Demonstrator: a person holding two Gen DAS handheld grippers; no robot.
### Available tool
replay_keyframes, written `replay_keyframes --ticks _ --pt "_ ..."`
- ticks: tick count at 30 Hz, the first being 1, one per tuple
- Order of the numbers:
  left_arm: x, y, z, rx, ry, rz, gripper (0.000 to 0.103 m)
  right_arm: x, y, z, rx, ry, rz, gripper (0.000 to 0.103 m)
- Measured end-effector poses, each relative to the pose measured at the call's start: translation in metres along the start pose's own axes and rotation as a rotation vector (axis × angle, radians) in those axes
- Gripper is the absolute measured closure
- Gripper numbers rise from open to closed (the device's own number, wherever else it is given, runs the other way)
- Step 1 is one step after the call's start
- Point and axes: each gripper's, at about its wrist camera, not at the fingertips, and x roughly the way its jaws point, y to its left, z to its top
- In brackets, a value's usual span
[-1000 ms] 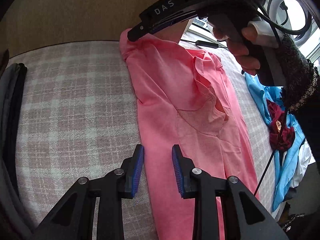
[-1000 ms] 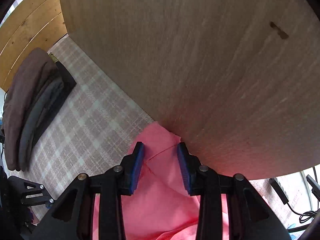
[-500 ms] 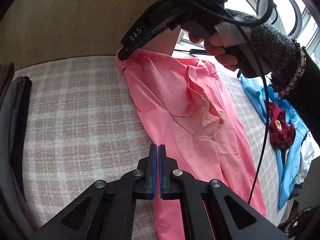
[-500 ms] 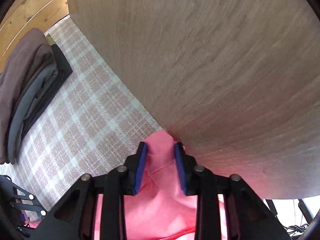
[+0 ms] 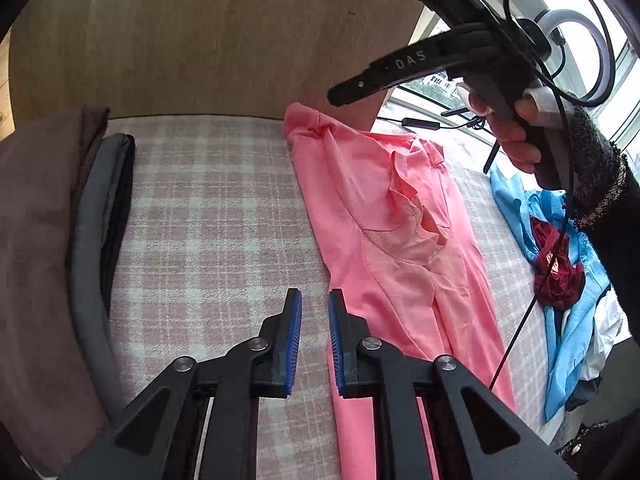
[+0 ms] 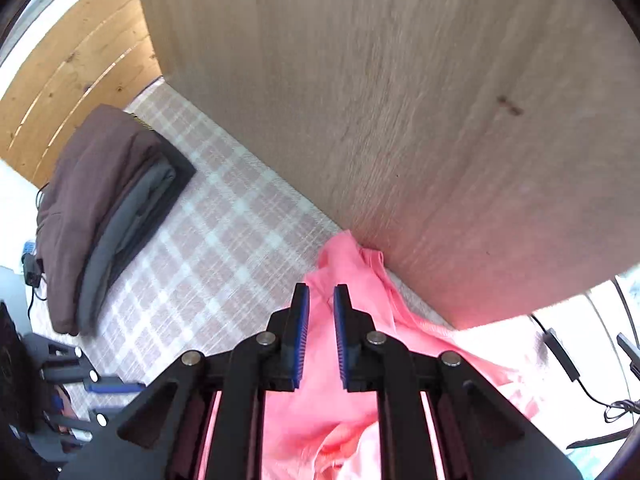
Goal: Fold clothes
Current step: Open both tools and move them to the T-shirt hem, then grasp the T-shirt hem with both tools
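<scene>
I have the pink garment (image 5: 384, 232) lying in a long, narrow strip on the checked bed cover (image 5: 208, 216), its far end bunched against the wooden headboard (image 5: 208, 32). Taking that garment as my mark: the finished stack of brown and grey folded clothes (image 5: 60, 216) sits well off to its left, and the blue and dark red unfolded clothes (image 5: 560, 248) wait on its right.

My left gripper (image 5: 314, 334) hovers over the near left edge of the pink garment; its jaws have just been opening, they stand a little apart and nothing is between them. My right gripper (image 6: 320, 336) hangs above the garment's far end by the headboard; its jaws have just been closing, yet a narrow gap shows and the fabric lies below the pads, not pinched.

I judge the lengthwise fold is laid and both grips are off. The next move likely calls for taking one end with both grippers and carrying it over to the other, keeping the edges aligned.
</scene>
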Motion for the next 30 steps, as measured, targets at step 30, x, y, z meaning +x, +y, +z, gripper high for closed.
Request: replay_keyframes --ticks 30 --pt "-0.06 -0.086 -0.253 0.291 0.299 0.03 0.068 -0.071 0.188 -0.485 0.649 -0.108 -0.084 0.062"
